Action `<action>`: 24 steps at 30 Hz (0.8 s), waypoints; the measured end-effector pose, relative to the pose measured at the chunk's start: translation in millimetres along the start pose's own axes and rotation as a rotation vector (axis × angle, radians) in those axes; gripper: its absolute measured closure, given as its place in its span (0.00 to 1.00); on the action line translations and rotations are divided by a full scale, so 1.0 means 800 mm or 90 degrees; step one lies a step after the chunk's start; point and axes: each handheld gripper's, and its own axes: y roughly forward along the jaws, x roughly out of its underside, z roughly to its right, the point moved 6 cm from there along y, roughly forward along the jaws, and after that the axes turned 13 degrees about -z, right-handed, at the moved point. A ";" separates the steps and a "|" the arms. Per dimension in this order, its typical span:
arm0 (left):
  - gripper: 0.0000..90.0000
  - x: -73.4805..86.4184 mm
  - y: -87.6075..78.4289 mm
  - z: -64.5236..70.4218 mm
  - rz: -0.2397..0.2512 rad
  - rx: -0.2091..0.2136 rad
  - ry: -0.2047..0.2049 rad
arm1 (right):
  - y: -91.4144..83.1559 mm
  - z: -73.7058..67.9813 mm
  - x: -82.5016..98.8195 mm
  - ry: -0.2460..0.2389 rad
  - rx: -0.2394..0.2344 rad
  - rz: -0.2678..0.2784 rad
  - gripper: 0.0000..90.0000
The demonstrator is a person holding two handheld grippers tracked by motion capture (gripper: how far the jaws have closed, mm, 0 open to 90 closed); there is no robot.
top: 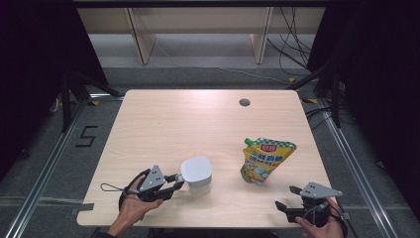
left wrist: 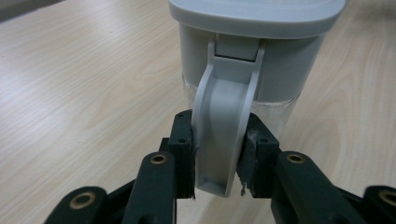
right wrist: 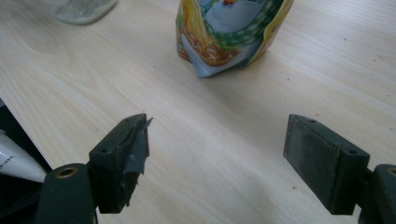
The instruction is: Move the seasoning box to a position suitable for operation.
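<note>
Item one: your left gripper (top: 174, 184), near-left on the tabletop (top: 163, 124). Its fingers (left wrist: 183, 140) are narrowed onto the grey handle (left wrist: 223, 135) of the jug, one pad pressing each side of it. The handle stands upright between them in the left gripper view, hinged under the lid's rim.

Item two: the jug (top: 197, 175), a clear-walled container with a pale grey lid (left wrist: 257, 14), standing upright on the tabletop, near edge, left of centre. It sits just to the right of your left gripper, handle turned toward it.

Item three: your right gripper (top: 286, 197), near-right corner of the tabletop, held in your right hand (top: 322, 225). Its fingers (right wrist: 123, 154) stand wide apart with nothing between them but bare wood. They hold nothing and touch nothing.

Item four: the yellow pouch (top: 265, 159), printed, with a green chequered top and a green cap, standing upright right of centre. It is well apart from the jug and lies beyond your right gripper, in line with its open fingers.

Item five: a small round grommet (top: 244, 102) set in the far part of the tabletop.
</note>
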 end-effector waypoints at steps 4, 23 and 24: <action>0.76 -0.004 0.004 0.015 -0.002 0.021 0.019 | 0.000 -0.002 0.001 0.010 0.000 -0.002 0.26; 0.76 -0.020 0.021 0.049 0.001 0.086 0.072 | 0.000 0.003 0.004 0.027 -0.002 -0.005 0.26; 0.76 -0.021 0.021 0.048 -0.003 0.078 0.077 | -0.001 0.005 0.004 0.015 0.002 -0.007 0.26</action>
